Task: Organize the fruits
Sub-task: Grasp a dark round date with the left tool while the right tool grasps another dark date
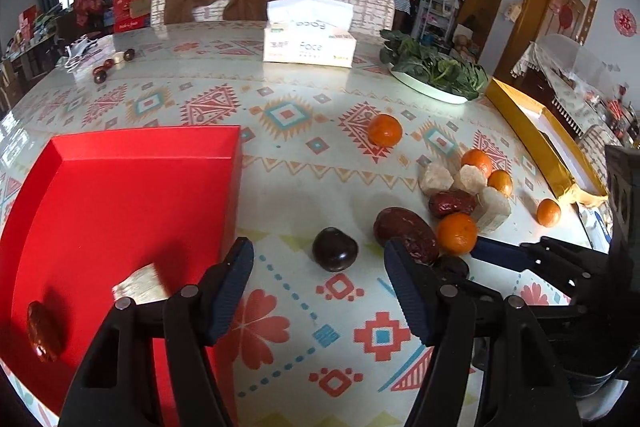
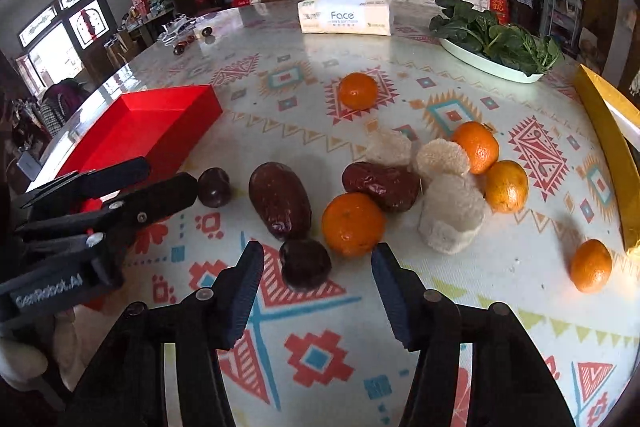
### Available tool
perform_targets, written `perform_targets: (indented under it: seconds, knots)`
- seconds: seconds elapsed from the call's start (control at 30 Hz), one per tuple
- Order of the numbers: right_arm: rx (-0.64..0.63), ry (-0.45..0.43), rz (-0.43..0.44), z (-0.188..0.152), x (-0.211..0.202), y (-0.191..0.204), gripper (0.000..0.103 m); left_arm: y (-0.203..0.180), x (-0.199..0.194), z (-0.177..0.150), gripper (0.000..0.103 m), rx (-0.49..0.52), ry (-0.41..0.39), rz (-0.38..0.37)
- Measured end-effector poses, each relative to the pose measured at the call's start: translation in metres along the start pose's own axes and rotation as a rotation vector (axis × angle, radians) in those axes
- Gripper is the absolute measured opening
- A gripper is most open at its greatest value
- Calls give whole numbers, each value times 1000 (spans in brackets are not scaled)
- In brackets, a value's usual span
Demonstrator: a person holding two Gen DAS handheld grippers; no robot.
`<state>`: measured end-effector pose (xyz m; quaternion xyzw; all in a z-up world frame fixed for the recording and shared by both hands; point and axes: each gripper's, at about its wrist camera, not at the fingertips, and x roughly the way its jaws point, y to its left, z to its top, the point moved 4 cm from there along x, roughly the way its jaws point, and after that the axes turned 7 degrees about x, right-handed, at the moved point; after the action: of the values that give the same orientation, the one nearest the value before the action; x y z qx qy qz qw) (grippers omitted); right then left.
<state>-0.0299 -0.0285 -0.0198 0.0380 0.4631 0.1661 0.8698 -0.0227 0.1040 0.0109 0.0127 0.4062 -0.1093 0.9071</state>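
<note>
My left gripper (image 1: 320, 291) is open just above the table, and a dark chestnut (image 1: 335, 249) lies loose just ahead of its fingertips. To its left is the red tray (image 1: 120, 187), holding a red date (image 1: 42, 331) and a pale chunk (image 1: 140, 285). My right gripper (image 2: 318, 287) is open too. A second dark chestnut (image 2: 305, 264) sits between its fingertips, and neither pad touches it. Ahead of it lie two large red dates (image 2: 280, 201), several oranges (image 2: 352, 223) and pale chunks (image 2: 450, 215). The left gripper (image 2: 170, 175) shows at the left of the right wrist view.
A yellow box (image 2: 608, 131) runs along the table's right edge, with one orange (image 2: 591, 265) near it. At the back stand a tissue box (image 2: 344, 15) and a plate of greens (image 2: 496, 47). Small items (image 1: 112, 61) lie far left. Chairs stand behind the table.
</note>
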Motion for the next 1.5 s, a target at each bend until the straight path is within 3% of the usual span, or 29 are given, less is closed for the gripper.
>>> perform_targets:
  seconds: [0.13,0.33,0.4,0.6,0.8,0.9,0.97,1.0,1.23,1.4,1.5]
  knots:
    - [9,-6,-3,1,2,-2,45,-8,6,1,68,25,17,-14]
    - [46,-10,51,-2,-5,-5,29,-17,15,4,63,60,32,-28]
    - [51,-13,64,-4,-10,-6,29,-16,19,4,63,60,46,-31]
    - [71,-24,90,-15,-27,-17,29,-8,28,2,62,34,71,-39]
    - [88,-43,110,-18,-40,-31,34,-17,35,2,61,98,85,-12]
    - [63,-36,97,-19,-37,-26,42,-17,35,1,56,116,89,2]
    - [45,-26,95,-19,-32,-21,43,-13,32,2,42,105,88,6]
    - [40,-21,91,-18,-29,-20,43,-11,30,2,41,96,84,-8]
    - [67,-8,66,-12,-16,-24,45,-10,10,-1,41,131,31,-21]
    - [72,-16,73,-10,-16,-26,45,-22,22,1,41,184,58,-45]
    - [77,-18,82,-10,-16,-27,45,-16,33,2,41,168,92,9]
